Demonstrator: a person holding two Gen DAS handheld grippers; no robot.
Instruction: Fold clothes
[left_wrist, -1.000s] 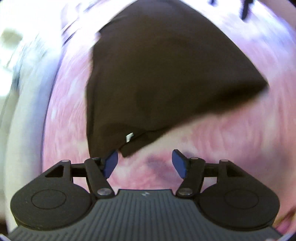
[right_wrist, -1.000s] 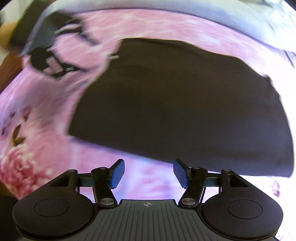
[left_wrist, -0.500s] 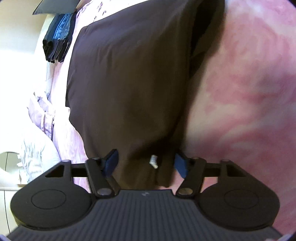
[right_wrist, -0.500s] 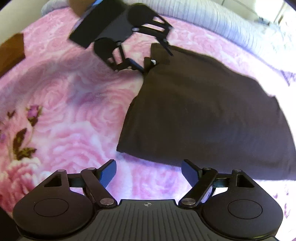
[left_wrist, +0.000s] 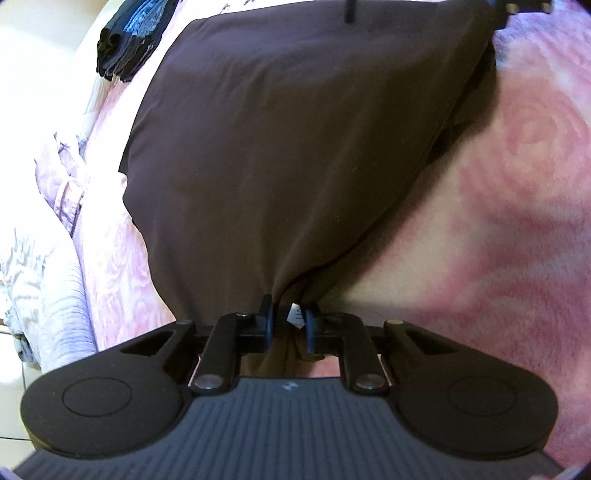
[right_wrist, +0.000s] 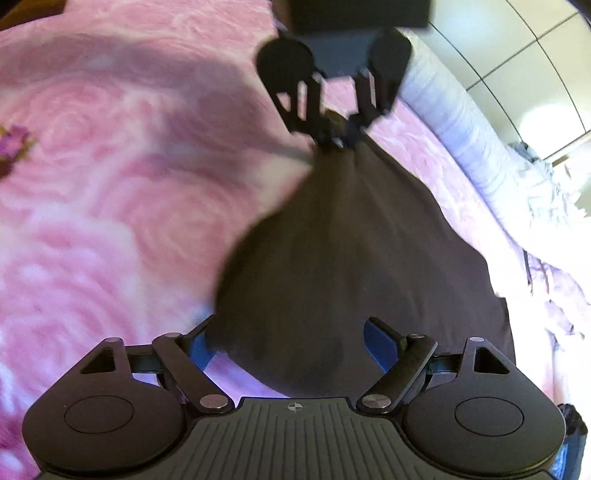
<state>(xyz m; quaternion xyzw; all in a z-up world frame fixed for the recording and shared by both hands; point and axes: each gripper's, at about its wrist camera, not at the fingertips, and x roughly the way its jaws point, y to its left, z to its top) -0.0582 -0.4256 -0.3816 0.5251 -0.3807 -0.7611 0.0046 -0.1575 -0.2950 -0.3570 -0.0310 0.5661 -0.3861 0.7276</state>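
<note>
A dark brown garment (left_wrist: 277, 129) lies spread on a pink rose-patterned bedspread (left_wrist: 498, 221). My left gripper (left_wrist: 288, 314) is closing, its pads pinching one bunched corner of the cloth beside a small white tag (left_wrist: 295, 315). In the right wrist view that gripper (right_wrist: 338, 138) shows at the top, with the garment (right_wrist: 351, 258) drawn into pleats at its tips. My right gripper (right_wrist: 290, 325) stands wide and is closing a little. The opposite rounded corner of the garment lies between its fingers, and the pads are apart from the cloth.
A folded dark and blue stack of clothes (left_wrist: 125, 40) sits at the far left of the bed. Crumpled lilac clothing (left_wrist: 62, 184) and a pale ribbed quilt (left_wrist: 55, 295) lie along the bed's edge. Tiled floor (right_wrist: 517, 55) shows beyond it.
The left jaws have closed onto the garment's corner, which now bunches up. The right gripper has dropped toward the near corner, which now lies between its wider jaws.
</note>
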